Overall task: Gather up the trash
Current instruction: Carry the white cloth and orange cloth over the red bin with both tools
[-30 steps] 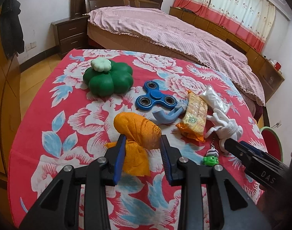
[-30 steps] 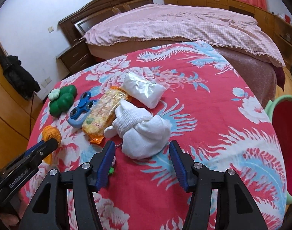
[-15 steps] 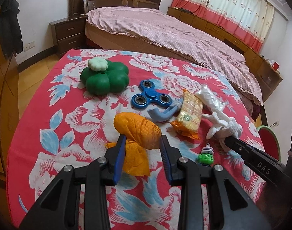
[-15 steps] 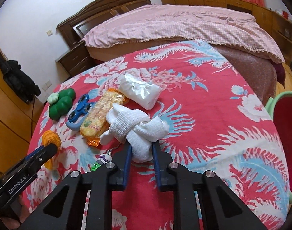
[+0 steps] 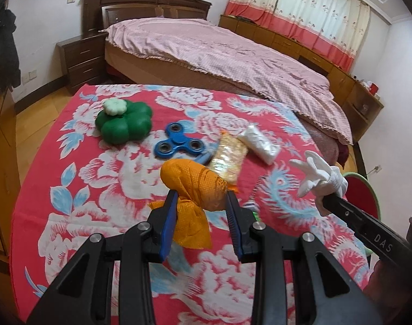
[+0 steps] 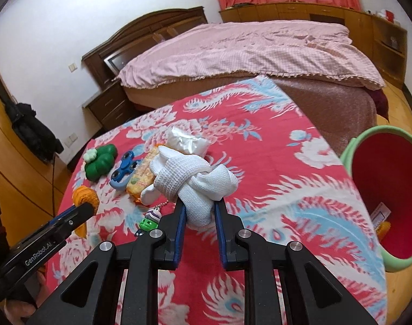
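Left gripper (image 5: pixel 201 211) is pinching the knotted orange glove (image 5: pixel 193 182) in the left wrist view, its blue pads pressing on either side of the bundle while the loose tail is hanging down between the fingers, clear of the red floral tablecloth (image 5: pixel 97 189). Beyond it, the green clover toy (image 5: pixel 123 123), the blue fidget spinner (image 5: pixel 180 143), the yellow snack wrapper (image 5: pixel 228 159) and the clear plastic packet (image 5: pixel 258 143) are lying on the cloth, none of them touched. At the right edge of this view the right gripper (image 5: pixel 323 201) is showing as a dark bar carrying the knotted white glove (image 5: pixel 319 177), and just behind it a sliver of the red bin with a green rim (image 5: pixel 361 192) is peeking past the table edge. In the right wrist view the right gripper (image 6: pixel 197 211) is clamping the narrow lower end of the white glove (image 6: pixel 192 181), its jaws having just been closing onto it, with the knot bulging above the fingertips. The bin (image 6: pixel 384 197) is standing off the table's right side, its open mouth tilted toward the camera and some scraps lying inside. That is the relation the next move seems to turn on: the bin is lying to the right of both bundles, so the right hand is the nearer one, while the left gripper (image 6: pixel 82 210), far over on the left, would have to be crossing the whole table.
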Tool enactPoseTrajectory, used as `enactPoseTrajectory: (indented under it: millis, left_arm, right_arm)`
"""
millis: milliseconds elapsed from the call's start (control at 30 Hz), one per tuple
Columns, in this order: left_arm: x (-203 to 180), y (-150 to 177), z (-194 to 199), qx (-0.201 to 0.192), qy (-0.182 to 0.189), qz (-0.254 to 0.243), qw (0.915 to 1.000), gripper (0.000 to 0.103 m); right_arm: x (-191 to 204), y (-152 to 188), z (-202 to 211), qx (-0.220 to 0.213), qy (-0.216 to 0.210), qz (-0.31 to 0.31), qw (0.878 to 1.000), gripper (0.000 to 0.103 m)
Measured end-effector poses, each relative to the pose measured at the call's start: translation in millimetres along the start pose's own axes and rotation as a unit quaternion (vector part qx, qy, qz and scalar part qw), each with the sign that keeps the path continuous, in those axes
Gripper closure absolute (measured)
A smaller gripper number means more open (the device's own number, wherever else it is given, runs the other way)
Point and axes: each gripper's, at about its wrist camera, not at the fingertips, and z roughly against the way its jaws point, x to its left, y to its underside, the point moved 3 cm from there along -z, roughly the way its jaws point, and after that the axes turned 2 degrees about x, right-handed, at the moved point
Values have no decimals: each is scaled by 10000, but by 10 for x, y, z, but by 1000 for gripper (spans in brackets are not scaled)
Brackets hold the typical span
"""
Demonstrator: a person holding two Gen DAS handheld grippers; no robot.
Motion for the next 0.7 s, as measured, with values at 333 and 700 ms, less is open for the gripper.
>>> enactPoseTrajectory:
  millis: [333,700]
  left_arm:
    - [-383,41,157,3,338,-292,9990,68]
    - [-874,119,258,63,655,-708,9953,68]
  right_arm:
    - [-346,107,474,-290,173,-329,9989,82]
    - [-897,219,913,-650,485,-868,9929,82]
